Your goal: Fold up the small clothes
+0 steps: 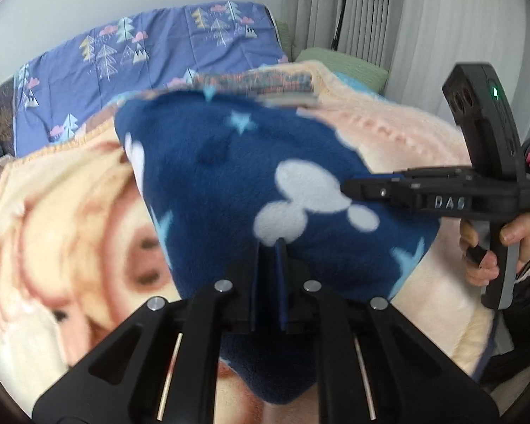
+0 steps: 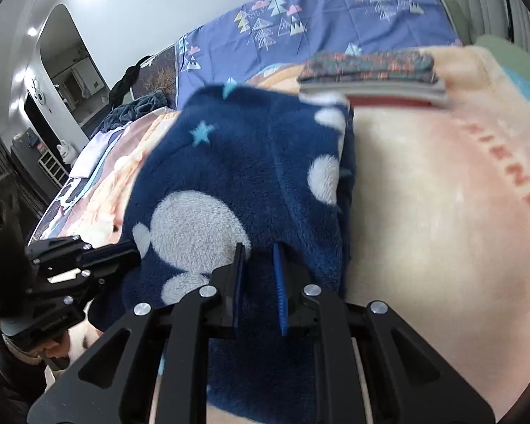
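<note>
Here the navy fleece garment, held at frame centre over the blanket, is pinched by the closed left tool and the narrowly gapped right tool; slippage could undo the fold.

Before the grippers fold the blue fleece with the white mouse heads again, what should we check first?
1. Left gripper holds the blue fleece: ok, fingers pinched on its edge.
2. Right gripper holds it: cannot tell, its fingers show a gap with fleece between.
3. Fleece lying flat: not ok, it is lifted and bunched.
4. Folded stack clear of the fleece: cannot tell.
5. Blanket beside the fleece bare: ok.
</note>
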The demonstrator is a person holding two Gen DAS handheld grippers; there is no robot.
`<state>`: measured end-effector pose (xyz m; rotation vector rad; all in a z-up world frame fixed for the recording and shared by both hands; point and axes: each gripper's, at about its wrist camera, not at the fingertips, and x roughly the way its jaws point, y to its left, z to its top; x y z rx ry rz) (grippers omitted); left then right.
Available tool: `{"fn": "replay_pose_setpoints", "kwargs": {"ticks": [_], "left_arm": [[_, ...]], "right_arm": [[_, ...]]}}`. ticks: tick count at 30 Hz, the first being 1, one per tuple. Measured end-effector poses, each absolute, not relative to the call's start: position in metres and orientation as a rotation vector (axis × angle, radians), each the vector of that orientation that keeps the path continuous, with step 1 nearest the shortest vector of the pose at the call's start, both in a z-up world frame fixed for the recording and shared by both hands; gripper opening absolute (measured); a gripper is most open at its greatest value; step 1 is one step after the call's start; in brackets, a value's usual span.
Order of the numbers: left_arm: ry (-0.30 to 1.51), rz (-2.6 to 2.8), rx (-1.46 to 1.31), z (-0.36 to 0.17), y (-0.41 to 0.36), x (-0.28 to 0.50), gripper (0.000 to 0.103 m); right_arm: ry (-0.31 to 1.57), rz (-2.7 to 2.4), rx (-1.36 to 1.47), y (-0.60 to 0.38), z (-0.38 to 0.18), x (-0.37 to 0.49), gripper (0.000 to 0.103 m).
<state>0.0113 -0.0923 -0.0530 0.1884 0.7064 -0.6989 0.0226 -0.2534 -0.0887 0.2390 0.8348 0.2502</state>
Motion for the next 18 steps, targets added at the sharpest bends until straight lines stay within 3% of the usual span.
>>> {"fn": "replay_pose_setpoints", "kwargs": {"ticks": [3,7,10,12,18], "left_arm": [[0.557,-0.667,0.204,-0.015,-0.093,0.016,0.037],[0.565,-0.634,0.202,-0.009,-0.101,0.064,0.037],[0.757,-0.582,0.251,-0.073,-0.11,0.121,0.038],[0.745,-0.611,0.195,-0.104,-0.106,0.128,0.038],[0.733,-0.603,0.247,-0.086,-0.11,0.121,0.038]], "right_arm": [[0.725,0.252,0.185,-0.248,-0.053,0.021,0.017],[0.691,0.254,0.117,-0.239,-0.036,0.05,0.018],[0.905,0.195,0.014,-0.235,-0.099,0.09,0.017],[0.89,0.197,-0.011,-0.235,-0.127,0.096,0.017],[0.908,0.197,-0.064,-0.227,-0.108,0.096,0.018]]}}
